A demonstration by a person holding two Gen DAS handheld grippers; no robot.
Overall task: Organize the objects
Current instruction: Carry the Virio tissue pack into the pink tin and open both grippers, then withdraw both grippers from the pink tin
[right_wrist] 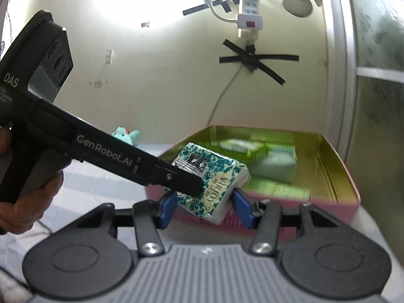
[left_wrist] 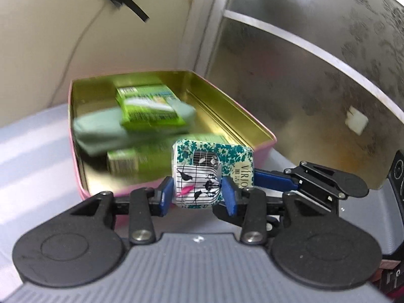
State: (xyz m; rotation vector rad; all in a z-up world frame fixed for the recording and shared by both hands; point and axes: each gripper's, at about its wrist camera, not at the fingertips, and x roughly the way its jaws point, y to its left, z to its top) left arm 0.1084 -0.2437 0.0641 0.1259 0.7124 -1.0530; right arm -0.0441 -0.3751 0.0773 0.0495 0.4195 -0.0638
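Observation:
A teal floral tissue pack (left_wrist: 212, 171) with a birdcage print hangs in the air at the near edge of a pink tin (left_wrist: 262, 151) with a gold inside. My left gripper (left_wrist: 198, 194) is shut on it, both blue pads pressing its sides. In the right wrist view the same pack (right_wrist: 217, 176) sits tilted between the blue pads of my right gripper (right_wrist: 204, 204), which is shut on it too. The left gripper's black finger (right_wrist: 186, 183) lies across the pack from the left. Inside the tin (right_wrist: 341, 174) lie green boxes (left_wrist: 146, 106) and a pale green pack (left_wrist: 106, 131).
The tin stands in a corner, with a cream wall behind and a frosted glass panel (left_wrist: 315, 80) on the right. A power strip (right_wrist: 250, 12) and taped cable hang on the wall. A teal plush toy (right_wrist: 126, 136) lies at the back left. A hand (right_wrist: 27, 202) grips the left tool.

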